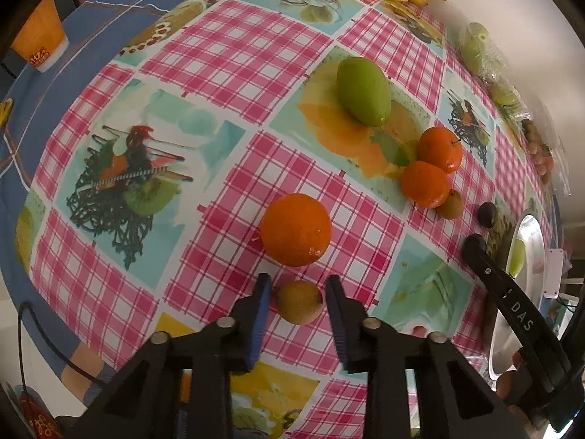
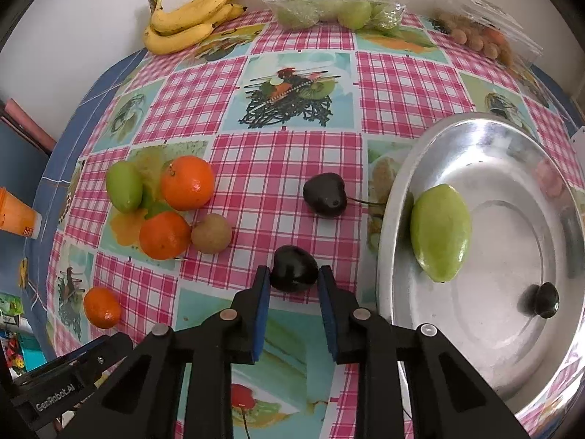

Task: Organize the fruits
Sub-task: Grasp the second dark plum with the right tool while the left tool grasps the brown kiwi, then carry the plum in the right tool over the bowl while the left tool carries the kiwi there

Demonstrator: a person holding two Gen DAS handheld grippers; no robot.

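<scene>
In the left wrist view, my left gripper [image 1: 298,287] points down at the checked tablecloth and is shut on a small yellow-brown fruit [image 1: 299,303], with a blue pad against each side. A large orange [image 1: 296,228] lies just beyond it. In the right wrist view, my right gripper [image 2: 294,276] is shut on a dark cherry [image 2: 294,267] that rests on the cloth. To its right, a steel bowl [image 2: 387,256] holds a green mango [image 2: 440,234] and a dark cherry [image 2: 546,300].
Loose on the cloth are a stemmed cherry [image 2: 325,195], two tangerines [image 2: 187,183], a brown fruit [image 2: 211,233], a green mango [image 2: 124,190] and a small orange [image 2: 102,307]. Bananas [image 2: 190,18] and bagged fruit [image 2: 329,7] line the far edge. An orange cup [image 2: 18,216] stands at the left.
</scene>
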